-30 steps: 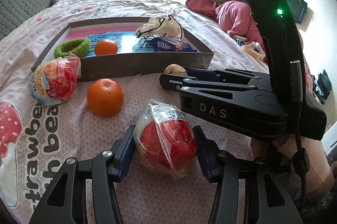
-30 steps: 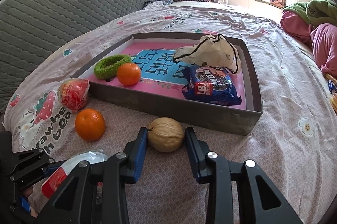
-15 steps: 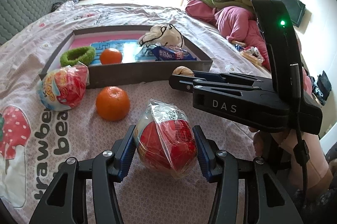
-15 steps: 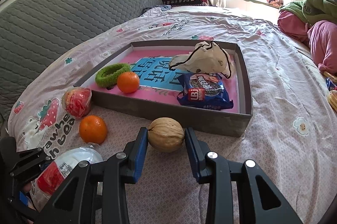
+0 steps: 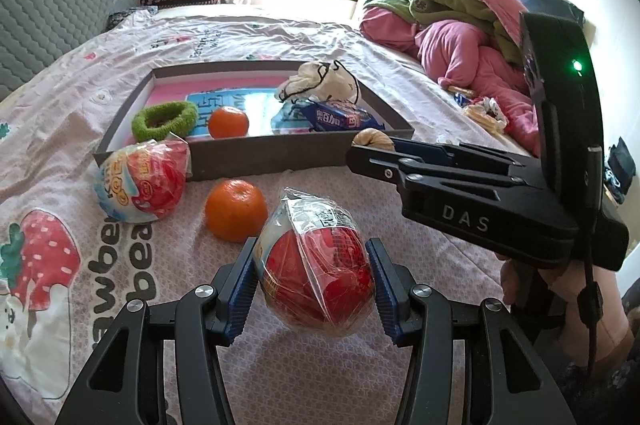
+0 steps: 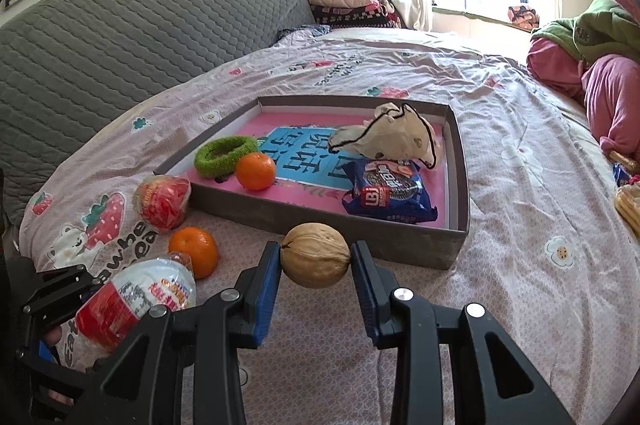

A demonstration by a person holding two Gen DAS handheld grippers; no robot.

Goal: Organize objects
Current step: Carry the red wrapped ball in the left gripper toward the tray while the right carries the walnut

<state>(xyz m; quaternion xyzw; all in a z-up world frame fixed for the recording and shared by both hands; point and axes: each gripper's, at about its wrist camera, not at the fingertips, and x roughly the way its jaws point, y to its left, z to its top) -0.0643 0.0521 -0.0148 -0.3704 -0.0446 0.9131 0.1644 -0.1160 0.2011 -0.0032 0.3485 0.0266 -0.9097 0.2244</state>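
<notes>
My left gripper (image 5: 312,283) is shut on a red snack in clear wrap (image 5: 316,265) and holds it above the bedspread; it also shows in the right wrist view (image 6: 132,305). My right gripper (image 6: 315,257) is shut on a walnut (image 6: 315,255), lifted just in front of the grey tray (image 6: 360,237). The tray holds a green ring (image 6: 226,157), an orange (image 6: 256,171), a blue cookie pack (image 6: 388,193) and a beige cloth pouch (image 6: 388,137). A second wrapped red snack (image 5: 144,179) and a loose orange (image 5: 236,209) lie on the bed before the tray.
A grey quilted headboard (image 6: 120,37) stands at the left. Pink and green bedding (image 5: 472,25) is piled at the right. Folded blankets (image 6: 344,1) lie by the window. Small snack packets (image 6: 628,193) lie at the bed's right side.
Both grippers have risen and pulled back with their objects, so the tray and loose items look farther away. The walnut and the wrapped snack stay gripped.
</notes>
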